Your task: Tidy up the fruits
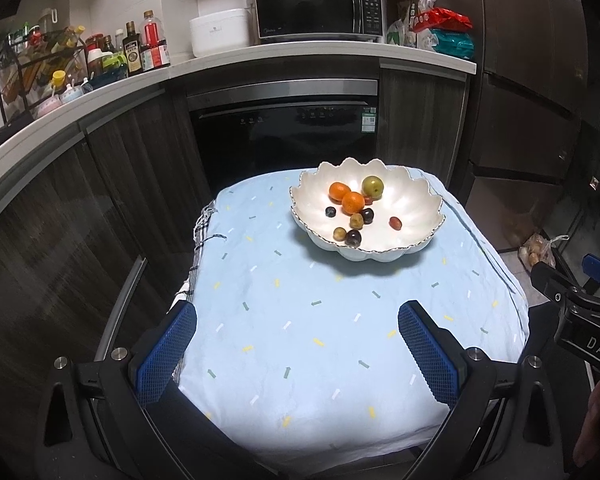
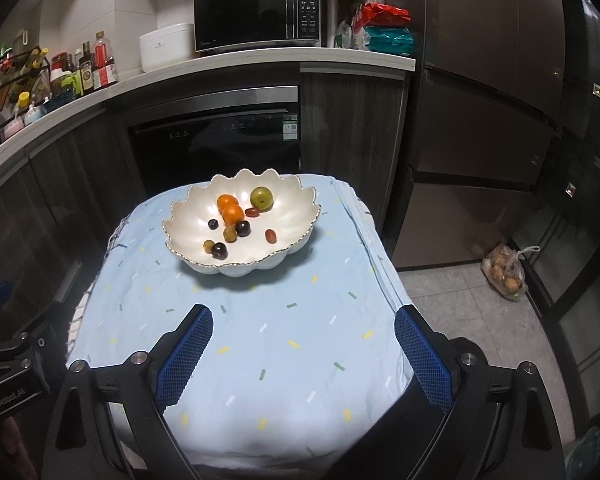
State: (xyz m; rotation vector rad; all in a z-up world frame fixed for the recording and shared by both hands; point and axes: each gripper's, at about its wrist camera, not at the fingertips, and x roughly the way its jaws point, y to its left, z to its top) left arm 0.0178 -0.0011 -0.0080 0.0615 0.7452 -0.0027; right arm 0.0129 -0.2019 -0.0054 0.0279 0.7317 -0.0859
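A white scalloped bowl (image 1: 416, 204) (image 2: 188, 216) stands at the far end of a small table under a light blue cloth (image 1: 300, 320) (image 2: 284, 332). In it lie two oranges (image 1: 353, 202) (image 2: 233, 213), a green round fruit (image 1: 372, 186) (image 2: 261, 197), dark grapes (image 1: 353, 237) (image 2: 219, 250), olive grapes and small red fruits (image 1: 395, 222) (image 2: 271, 235). My left gripper (image 1: 298, 316) is open and empty above the near cloth. My right gripper (image 2: 304, 320) is open and empty, also well short of the bowl.
A dark oven front (image 1: 284, 136) and cabinets stand behind the table. The counter above holds a microwave (image 1: 320, 10), a white cooker (image 1: 219, 36) and bottles (image 1: 148, 42). A bag of produce (image 2: 506, 272) lies on the floor at right by tall dark cabinets.
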